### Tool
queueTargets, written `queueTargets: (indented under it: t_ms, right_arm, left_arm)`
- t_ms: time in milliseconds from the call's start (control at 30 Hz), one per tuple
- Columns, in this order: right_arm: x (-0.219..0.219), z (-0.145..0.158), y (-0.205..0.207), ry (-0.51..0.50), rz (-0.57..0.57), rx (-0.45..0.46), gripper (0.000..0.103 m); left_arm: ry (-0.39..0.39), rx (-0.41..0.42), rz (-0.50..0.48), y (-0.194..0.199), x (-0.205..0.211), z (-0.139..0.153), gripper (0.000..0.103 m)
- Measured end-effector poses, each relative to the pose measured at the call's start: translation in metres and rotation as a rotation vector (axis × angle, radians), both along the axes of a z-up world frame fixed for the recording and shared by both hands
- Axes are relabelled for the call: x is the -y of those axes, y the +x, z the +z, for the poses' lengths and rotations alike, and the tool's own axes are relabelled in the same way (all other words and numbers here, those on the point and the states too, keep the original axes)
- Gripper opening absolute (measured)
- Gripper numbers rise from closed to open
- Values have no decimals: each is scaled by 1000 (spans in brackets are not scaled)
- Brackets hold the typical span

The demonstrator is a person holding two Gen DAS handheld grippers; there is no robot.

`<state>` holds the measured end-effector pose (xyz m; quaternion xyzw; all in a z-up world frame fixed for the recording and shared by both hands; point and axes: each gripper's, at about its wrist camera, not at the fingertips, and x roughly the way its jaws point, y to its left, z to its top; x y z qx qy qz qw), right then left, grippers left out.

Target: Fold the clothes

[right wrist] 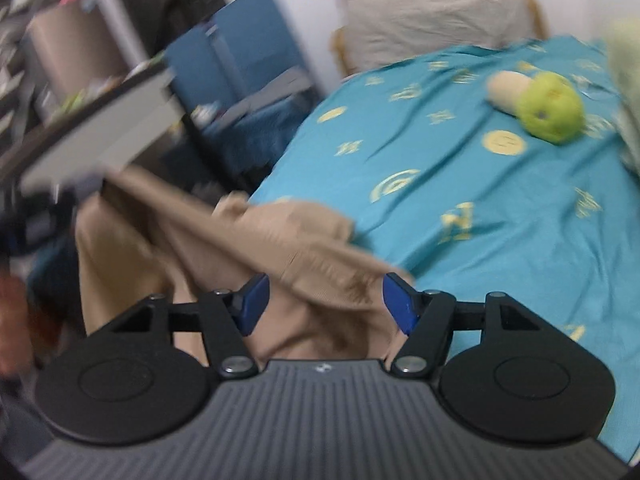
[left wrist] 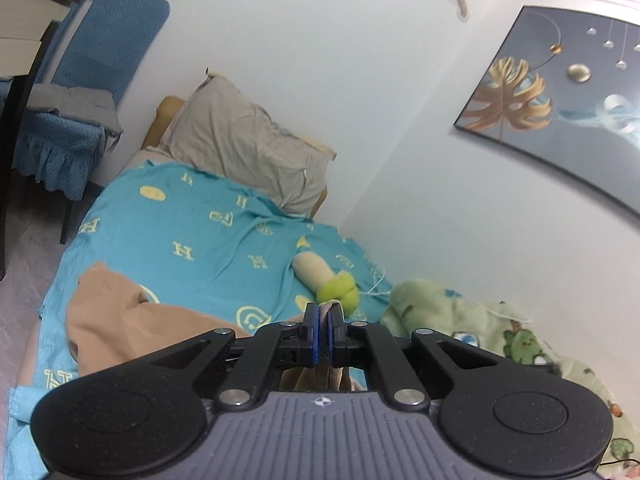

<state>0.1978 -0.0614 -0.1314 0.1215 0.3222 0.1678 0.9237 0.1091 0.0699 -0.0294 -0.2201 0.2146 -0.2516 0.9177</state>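
A tan garment (left wrist: 120,320) lies partly on the bed with the teal sheet (left wrist: 192,232). My left gripper (left wrist: 323,332) is shut on a bunched edge of this garment and holds it above the bed. In the right wrist view the same garment (right wrist: 280,240) hangs stretched from the upper left down toward my right gripper (right wrist: 324,300). The right gripper is open, its blue pads (right wrist: 252,300) wide apart on either side of the cloth, which runs between them. The right view is blurred by motion.
A beige and green plush toy (left wrist: 328,280) lies on the sheet, also in the right view (right wrist: 548,104). A grey pillow (left wrist: 248,144) is at the head. A green blanket (left wrist: 480,320) lies by the wall. Blue-covered chairs (left wrist: 100,60) and a table (right wrist: 100,136) stand beside the bed.
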Motion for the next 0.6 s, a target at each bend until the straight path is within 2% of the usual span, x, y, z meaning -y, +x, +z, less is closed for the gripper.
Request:
queueTargets:
  t_ms: [133, 200, 233, 267, 400, 467, 600]
  right_arm:
    - [-25, -9, 2, -186, 17, 46, 64]
    - [-30, -13, 6, -214, 28, 46, 55]
    - [-33, -16, 7, -235, 31, 40, 30]
    - [-33, -16, 7, -244, 24, 38, 10]
    - [-22, -3, -2, -221, -50, 51, 8]
    - [-10, 9, -16, -155, -106, 76, 7]
    - [14, 32, -46, -17, -207, 131, 7]
  left_arm:
    - [-8, 26, -9, -9, -3, 7, 4]
    - [-12, 39, -14, -14, -4, 10, 4]
    - [-14, 46, -16, -16, -5, 12, 4]
    - [-16, 52, -18, -18, -6, 14, 4]
    - [35, 20, 28, -18, -5, 8, 5]
    - [68, 0, 50, -17, -4, 4, 5]
    - [104, -41, 33, -11, 2, -5, 5]
